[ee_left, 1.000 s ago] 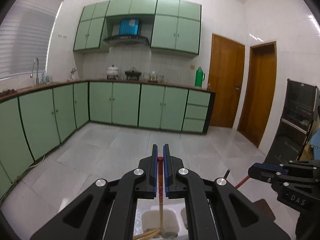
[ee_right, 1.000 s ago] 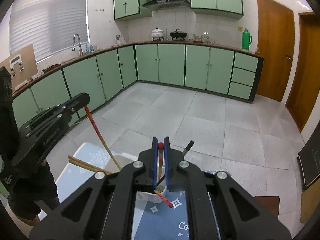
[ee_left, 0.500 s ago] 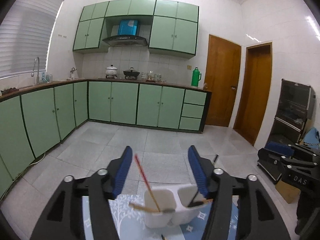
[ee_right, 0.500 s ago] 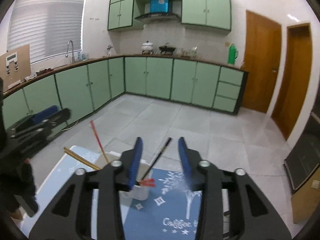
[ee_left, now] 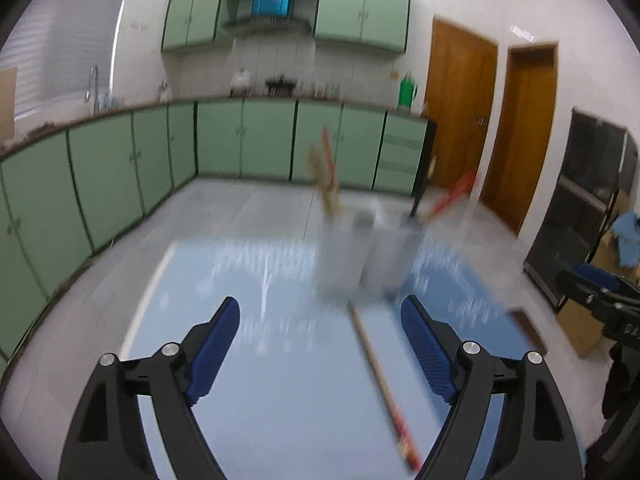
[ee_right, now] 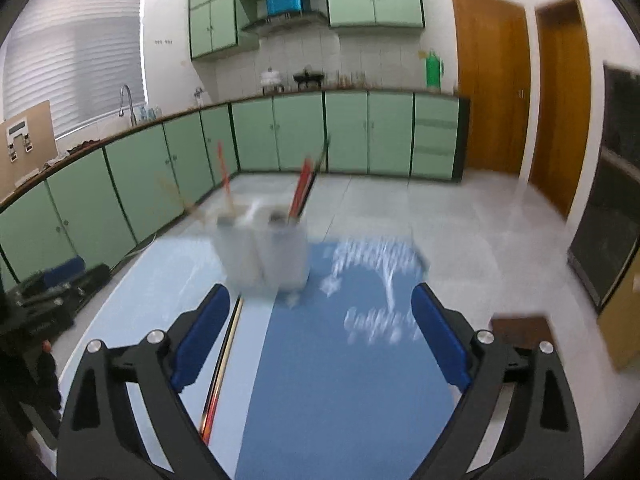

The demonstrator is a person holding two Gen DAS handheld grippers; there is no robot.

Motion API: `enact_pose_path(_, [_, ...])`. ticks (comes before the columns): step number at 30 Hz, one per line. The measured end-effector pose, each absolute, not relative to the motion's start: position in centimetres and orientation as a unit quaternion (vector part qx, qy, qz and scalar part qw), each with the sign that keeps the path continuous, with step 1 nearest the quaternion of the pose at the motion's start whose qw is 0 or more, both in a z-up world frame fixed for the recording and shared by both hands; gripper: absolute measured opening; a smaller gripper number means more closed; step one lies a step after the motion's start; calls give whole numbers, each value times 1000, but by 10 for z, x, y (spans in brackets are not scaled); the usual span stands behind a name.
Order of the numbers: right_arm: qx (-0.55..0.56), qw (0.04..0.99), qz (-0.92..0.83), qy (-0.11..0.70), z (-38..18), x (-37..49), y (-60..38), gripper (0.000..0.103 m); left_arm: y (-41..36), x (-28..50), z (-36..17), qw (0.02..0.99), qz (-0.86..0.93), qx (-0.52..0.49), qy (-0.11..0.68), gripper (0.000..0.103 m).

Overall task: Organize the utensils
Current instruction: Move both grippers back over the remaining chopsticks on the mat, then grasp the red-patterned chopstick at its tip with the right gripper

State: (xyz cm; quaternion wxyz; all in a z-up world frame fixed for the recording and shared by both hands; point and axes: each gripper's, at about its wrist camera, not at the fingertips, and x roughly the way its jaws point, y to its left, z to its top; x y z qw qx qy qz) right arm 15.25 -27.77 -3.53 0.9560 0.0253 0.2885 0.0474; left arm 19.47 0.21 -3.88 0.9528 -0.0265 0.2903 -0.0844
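Jaws of the left gripper (ee_left: 320, 320) and right gripper (ee_right: 320, 308) are opening wide, gripping nothing. A chopstick (ee_left: 384, 388) lies on the blue mat (ee_left: 280, 400) before the blurred white holder (ee_right: 264, 256), which has more chopsticks standing in it.

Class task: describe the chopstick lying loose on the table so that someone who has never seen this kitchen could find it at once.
Start at the blue tablecloth that covers the table. Near its middle stands a white two-compartment holder with chopsticks upright in it. The loose chopstick lies flat on the cloth just in front of that holder, the only one not standing up.
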Motion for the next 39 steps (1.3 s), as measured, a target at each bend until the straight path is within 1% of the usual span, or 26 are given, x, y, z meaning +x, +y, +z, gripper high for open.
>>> enact_pose_path(6, [27, 937, 52, 343, -93, 130, -253, 89, 6, 178, -99, 932, -65, -23, 356, 81])
enact_pose_path(16, [24, 915, 72, 397, -140, 113, -214, 89, 8, 169, -139, 915, -58, -9, 399, 81])
enact_pose_path(19, [18, 907, 81, 412, -153, 109, -204, 80, 8, 170, -147, 911, -55, -7, 409, 81])
enact_pose_path(24, [5, 898, 93, 431, -164, 107, -189, 76, 10, 171, -155, 905, -49, -10, 421, 81])
enact_pose_path(26, [-1, 896, 96, 433, -165, 106, -185, 71, 11, 171, -156, 904, -48, -9, 425, 81])
enact_pose_path(33, [-36, 896, 88, 435, -167, 108, -172, 69, 7, 170, -158, 902, -51, 1, 429, 81])
enact_pose_path(36, [-38, 896, 87, 434, -167, 108, -170, 66, 5, 171, -159, 902, -50, 4, 430, 81])
enact_pose_path(37, [-36, 896, 86, 434, -166, 108, -172, 63, 5, 171, -159, 902, -50, 3, 430, 81])
enact_pose_path(39, [-31, 897, 78, 433, -165, 109, -177, 62, 6, 171, -159, 902, -50, 2, 430, 81])
